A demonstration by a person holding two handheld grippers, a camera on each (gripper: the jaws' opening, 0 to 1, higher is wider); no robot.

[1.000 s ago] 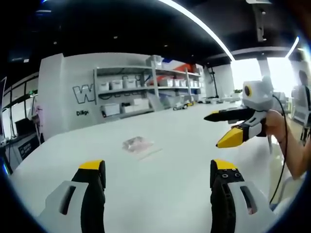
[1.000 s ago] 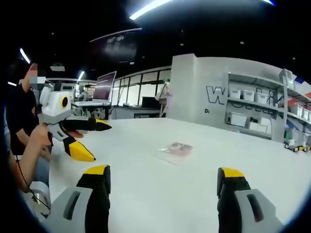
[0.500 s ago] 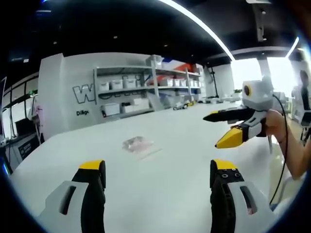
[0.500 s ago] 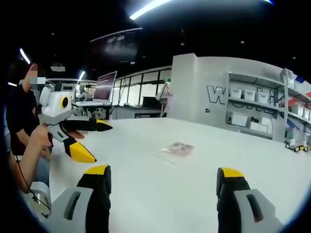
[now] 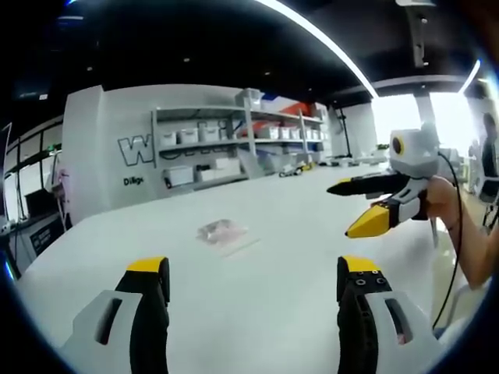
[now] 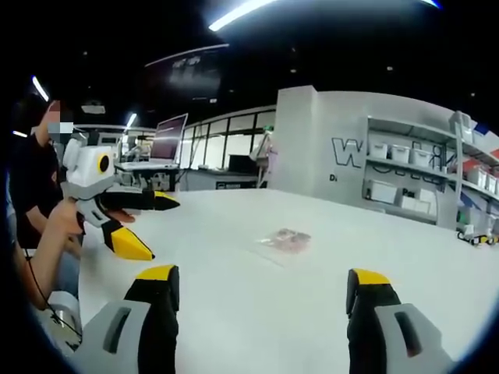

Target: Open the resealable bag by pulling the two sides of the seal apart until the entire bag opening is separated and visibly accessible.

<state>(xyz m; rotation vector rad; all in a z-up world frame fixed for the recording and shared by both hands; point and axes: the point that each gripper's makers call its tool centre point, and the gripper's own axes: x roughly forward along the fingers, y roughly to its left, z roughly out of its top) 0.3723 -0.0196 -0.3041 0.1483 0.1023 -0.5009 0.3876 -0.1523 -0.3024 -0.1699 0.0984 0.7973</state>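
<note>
Left gripper view: left gripper (image 5: 253, 288) hovering released, resealable bag (image 5: 221, 231) lying flat on the table (image 5: 296, 234) well ahead; right gripper (image 6: 261, 300) likewise gaping, bag ahead; nothing grasped, seal seemingly unopened, whole task remaining.

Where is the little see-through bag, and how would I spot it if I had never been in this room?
Find the big white table in front of the grey wall with shelves of white boxes. Out in the middle of it, ahead of both open grippers, lies a small clear resealable bag, flat, with something pinkish inside. It is the lone object lying on that tabletop.
</note>
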